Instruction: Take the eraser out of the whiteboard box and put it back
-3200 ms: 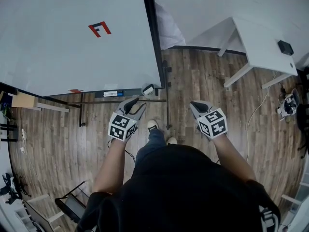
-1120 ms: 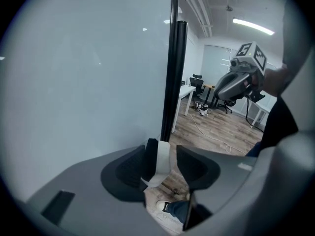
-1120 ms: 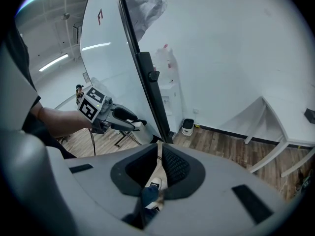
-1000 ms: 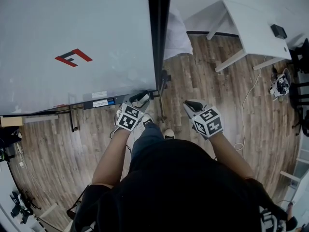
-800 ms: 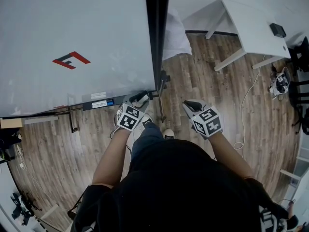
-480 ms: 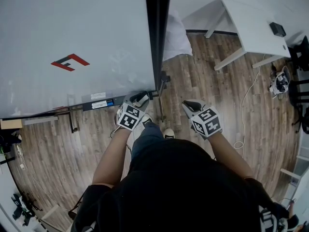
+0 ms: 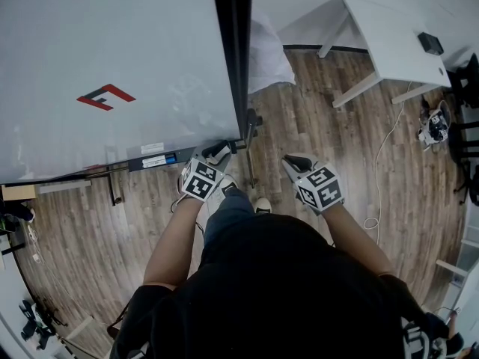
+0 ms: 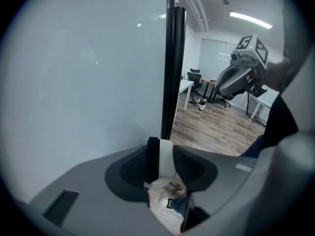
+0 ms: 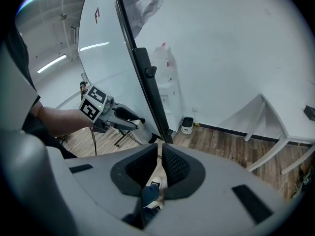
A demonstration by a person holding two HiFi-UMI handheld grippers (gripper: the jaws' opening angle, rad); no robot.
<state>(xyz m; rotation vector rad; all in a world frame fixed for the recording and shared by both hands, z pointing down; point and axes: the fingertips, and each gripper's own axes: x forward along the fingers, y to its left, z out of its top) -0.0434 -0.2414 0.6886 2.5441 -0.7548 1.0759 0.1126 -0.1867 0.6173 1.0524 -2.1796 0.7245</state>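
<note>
My left gripper (image 7: pixel 216 153) sits at the lower right corner of the whiteboard (image 7: pixel 112 58), by the end of its marker tray (image 7: pixel 153 158). It is shut on the eraser (image 8: pixel 165 157), a white block with a black felt side that stands upright between the jaws. The right gripper view shows the same eraser (image 9: pixel 140 131) at the left gripper's tips, beside the black board frame (image 9: pixel 147 87). My right gripper (image 7: pixel 294 161) hovers to the right over the wood floor, shut with nothing in it. The box itself is hidden by the left gripper.
The board's black stand leg (image 7: pixel 251 144) runs down between the two grippers. A white cloth bundle (image 7: pixel 266 54) lies behind the board. A white table (image 7: pixel 397 43) stands at the far right, with a cable (image 7: pixel 378 178) and a small device (image 7: pixel 434 129) on the floor.
Since 3.2 s ago my left gripper has moved forward to the board's lower right corner and shut on the eraser. Over the last second both grippers have hardly moved.
</note>
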